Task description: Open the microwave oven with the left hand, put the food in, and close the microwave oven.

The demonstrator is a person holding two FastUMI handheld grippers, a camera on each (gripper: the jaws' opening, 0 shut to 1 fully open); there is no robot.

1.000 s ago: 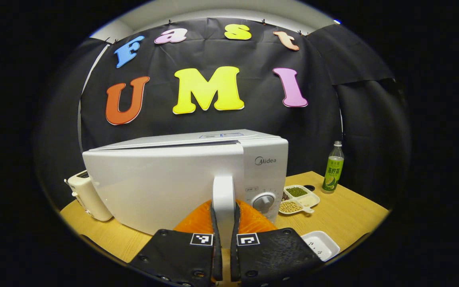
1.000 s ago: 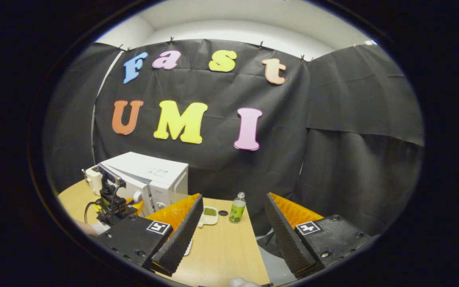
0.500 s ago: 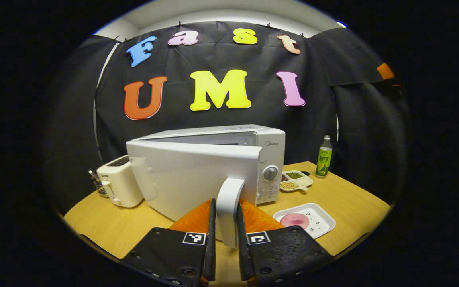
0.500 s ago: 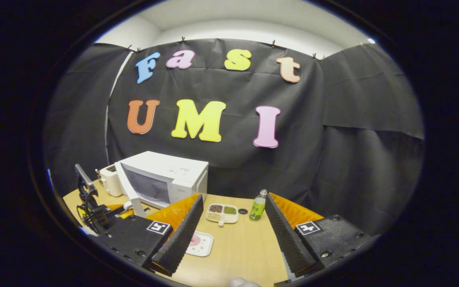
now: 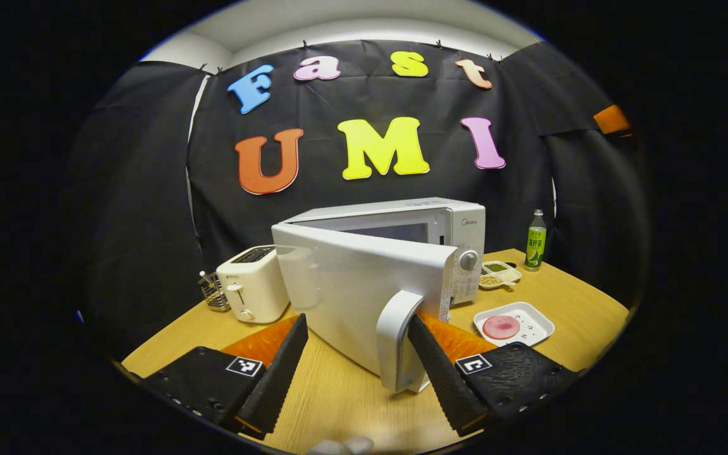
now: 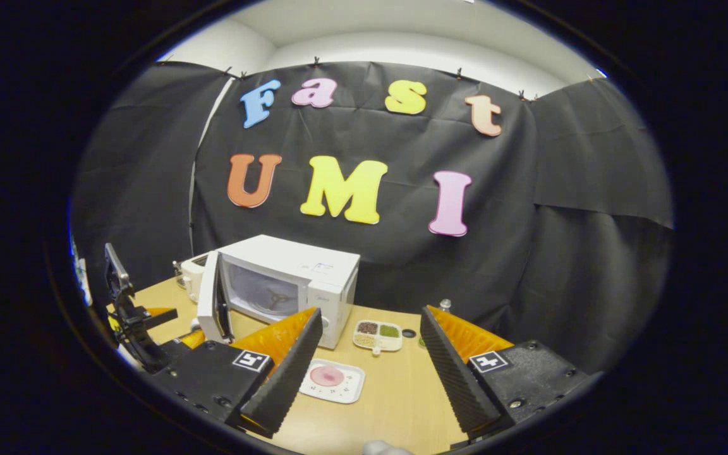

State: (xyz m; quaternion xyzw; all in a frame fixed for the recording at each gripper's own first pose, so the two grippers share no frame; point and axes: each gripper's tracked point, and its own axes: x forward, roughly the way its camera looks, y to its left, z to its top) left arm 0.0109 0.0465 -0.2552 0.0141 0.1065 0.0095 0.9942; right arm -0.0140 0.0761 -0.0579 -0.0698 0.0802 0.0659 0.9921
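Door (image 5: 364, 291) of the microwave oven (image 5: 459, 221) stands swung well out, its handle (image 5: 395, 341) sitting between the spread fingers of the left hand-held gripper (image 5: 357, 373), nearer the finger on that gripper's right, though whether it touches I cannot tell; nothing is pinched; in the right gripper view the door (image 6: 211, 303) reads as roughly square to the oven face, with the cavity (image 6: 263, 297) and its turntable hub in plain sight; the right hand-held gripper (image 6: 370, 373) is likewise spread wide and carries nothing; the food, a pink round slice (image 6: 327, 376), lies on a white tray (image 6: 348, 392) on the worktop (image 6: 395, 404), just ahead of and below the right hand-held gripper's fingers, and ahead and to the right of the left one (image 5: 501, 327); judged from this, the opening looks about done and the left hand should draw straight back off the handle without nudging the door shut; the right should then come down over the tray, take it by a rim rather than the slice, keep it level, and carry it round the door's free edge into the cavity; the compartment dish (image 6: 376, 335) of beans and the bottle (image 5: 535, 240) sit beyond the tray and are best left clear of the sweep.
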